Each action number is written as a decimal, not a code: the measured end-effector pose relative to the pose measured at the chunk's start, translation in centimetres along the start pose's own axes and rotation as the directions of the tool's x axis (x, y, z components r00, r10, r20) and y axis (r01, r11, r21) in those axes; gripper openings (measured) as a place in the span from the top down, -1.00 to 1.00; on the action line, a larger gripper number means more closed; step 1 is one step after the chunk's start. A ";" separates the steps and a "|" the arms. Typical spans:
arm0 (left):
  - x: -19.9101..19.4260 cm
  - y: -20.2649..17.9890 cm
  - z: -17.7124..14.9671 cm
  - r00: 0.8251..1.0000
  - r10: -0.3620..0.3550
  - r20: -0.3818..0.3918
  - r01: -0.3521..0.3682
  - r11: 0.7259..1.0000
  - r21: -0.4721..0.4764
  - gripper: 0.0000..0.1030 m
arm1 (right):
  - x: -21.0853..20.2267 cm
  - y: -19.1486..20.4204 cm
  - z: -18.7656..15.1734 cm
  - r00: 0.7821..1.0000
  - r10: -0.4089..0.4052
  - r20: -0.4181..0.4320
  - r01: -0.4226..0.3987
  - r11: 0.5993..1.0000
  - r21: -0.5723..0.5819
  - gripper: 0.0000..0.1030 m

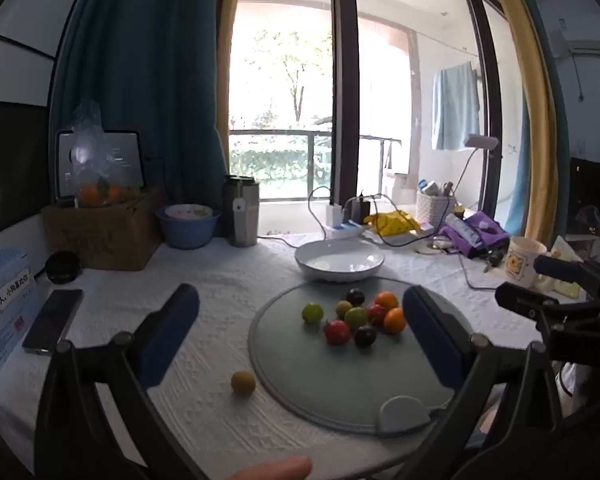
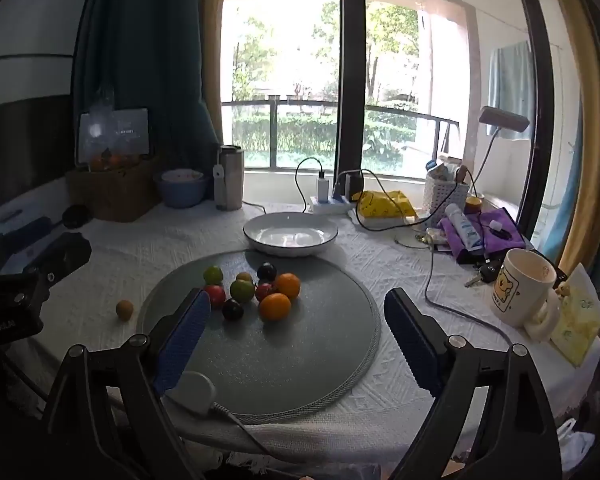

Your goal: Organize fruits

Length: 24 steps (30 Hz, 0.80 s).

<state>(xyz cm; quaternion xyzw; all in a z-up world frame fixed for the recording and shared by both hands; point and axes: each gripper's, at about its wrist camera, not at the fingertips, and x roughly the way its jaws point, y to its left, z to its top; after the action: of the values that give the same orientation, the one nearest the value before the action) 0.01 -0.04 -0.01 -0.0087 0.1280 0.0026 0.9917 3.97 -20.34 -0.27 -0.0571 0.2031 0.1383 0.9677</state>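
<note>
Several small fruits lie in a cluster on a round grey mat: two oranges, green ones, red ones and dark plums. One yellow-brown fruit lies off the mat on the white cloth. An empty white plate stands behind the mat. My left gripper is open and empty, above the mat's near left. My right gripper is open and empty, in front of the cluster.
A white plug lies on the mat's near edge. A mug, purple cloth, basket, cables and power strip fill the right and back. A phone, carton, blue bowl and tumbler stand left.
</note>
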 end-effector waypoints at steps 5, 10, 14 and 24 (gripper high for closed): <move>-0.3 -0.6 0.0 0.999 0.022 0.028 -0.022 1.000 -0.001 -1.00 | -1.1 0.1 0.3 0.999 0.001 0.049 -0.002 1.000 0.022 -0.77; -1.5 0.1 0.4 1.000 -0.002 0.028 0.002 1.000 -0.015 -0.99 | -1.6 0.2 0.4 0.999 0.001 0.049 -0.002 1.000 0.017 -0.77; -1.4 0.1 0.2 1.000 0.009 0.023 -0.009 1.000 0.001 -0.99 | -1.7 0.2 0.3 0.999 0.009 0.044 -0.010 1.000 0.028 -0.77; -1.8 0.2 0.3 1.000 0.006 0.023 -0.006 1.000 -0.003 -0.99 | -1.6 0.5 0.4 0.999 0.020 0.037 -0.021 0.999 0.026 -0.77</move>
<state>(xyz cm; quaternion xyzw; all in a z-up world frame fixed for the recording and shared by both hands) -1.67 0.20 0.73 -0.0096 0.1166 0.0057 0.9931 2.56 -20.22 0.73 -0.0396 0.1878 0.1465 0.9704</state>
